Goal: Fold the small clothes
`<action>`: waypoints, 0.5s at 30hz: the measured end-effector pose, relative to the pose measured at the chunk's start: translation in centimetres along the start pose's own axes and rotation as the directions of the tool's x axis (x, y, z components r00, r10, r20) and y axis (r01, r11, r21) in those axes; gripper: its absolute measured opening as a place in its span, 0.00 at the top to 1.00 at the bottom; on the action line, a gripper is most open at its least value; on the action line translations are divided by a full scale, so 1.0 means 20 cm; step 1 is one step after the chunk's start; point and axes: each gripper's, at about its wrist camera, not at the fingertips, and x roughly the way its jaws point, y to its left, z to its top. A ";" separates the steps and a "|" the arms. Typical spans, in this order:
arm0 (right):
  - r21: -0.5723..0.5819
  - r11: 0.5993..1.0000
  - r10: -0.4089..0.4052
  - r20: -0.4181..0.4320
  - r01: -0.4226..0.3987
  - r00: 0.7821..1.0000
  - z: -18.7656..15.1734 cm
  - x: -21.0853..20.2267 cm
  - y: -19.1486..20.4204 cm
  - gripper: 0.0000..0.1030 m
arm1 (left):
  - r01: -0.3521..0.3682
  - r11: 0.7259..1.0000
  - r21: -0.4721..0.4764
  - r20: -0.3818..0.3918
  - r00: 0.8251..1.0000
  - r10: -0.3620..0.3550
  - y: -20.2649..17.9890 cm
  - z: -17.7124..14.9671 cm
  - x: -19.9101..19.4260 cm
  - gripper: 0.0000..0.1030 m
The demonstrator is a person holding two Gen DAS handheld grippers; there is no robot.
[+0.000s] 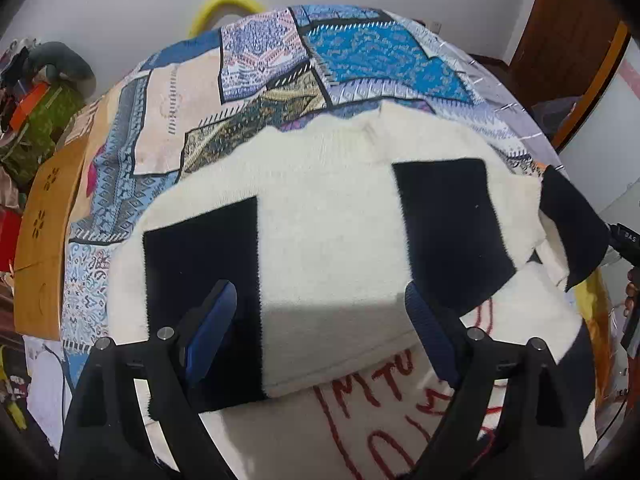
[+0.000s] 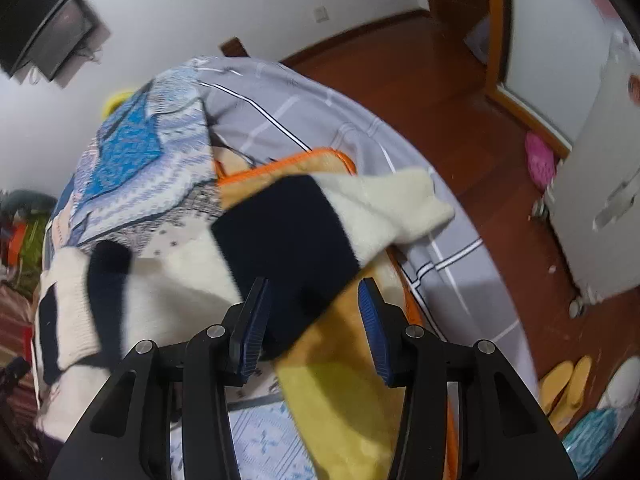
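- While we hold both grippers tilted down over the bed, the cream sweater (image 1: 328, 216) with dark navy blocks lies spread on the patchwork bedspread (image 1: 256, 68), its upper part folded down over red stitched lettering (image 1: 380, 392).
- Our left gripper (image 1: 320, 328) stands wide open above the sweater; one blue pad (image 1: 212, 332) sits over the left navy block, the other over the right one, and nothing is pinched between them.
- Our right gripper (image 2: 314, 324) is partly open, pads clear of the cloth; the navy part of the sweater's sleeve (image 2: 288, 248) lies below and between them, not gripped, on a yellow blanket with orange trim (image 2: 340, 392).
- Containers: we can make out none with contents we could name; the clutter (image 1: 36, 120) at the bed's left edge is too jumbled to read.
- Only the left view shows the lettering, a yellow hoop (image 1: 228, 4) behind the bed and a wooden board (image 1: 44, 248) beside it.
- Only the right view shows the sleeve's cream cuff (image 2: 408, 208) lying on the grey checked sheet (image 2: 304, 108), the wooden floor (image 2: 460, 120), yellow slippers (image 2: 564, 384), a pink item (image 2: 540, 164) and a wall-mounted screen (image 2: 52, 28).
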 end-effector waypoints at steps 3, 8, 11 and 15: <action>0.073 0.997 0.034 -0.028 -0.032 0.999 -0.01 0.09 -0.04 0.60 | -0.012 1.000 -0.005 -0.016 1.000 0.012 0.00 0.00 0.04 0.16; 0.084 0.995 0.052 -0.009 -0.051 0.999 0.01 0.14 -0.03 0.57 | -0.010 1.000 -0.016 -0.048 0.999 0.009 0.01 -0.01 0.10 0.16; 0.038 0.999 0.039 -0.015 -0.038 0.999 0.03 0.16 -0.01 0.58 | -0.002 1.000 -0.026 -0.053 0.999 0.001 0.01 -0.02 0.11 0.16; -0.026 1.000 0.005 -0.013 -0.006 1.000 0.05 0.19 0.03 0.76 | -0.001 1.000 -0.025 -0.051 0.999 0.000 0.01 -0.02 0.10 0.16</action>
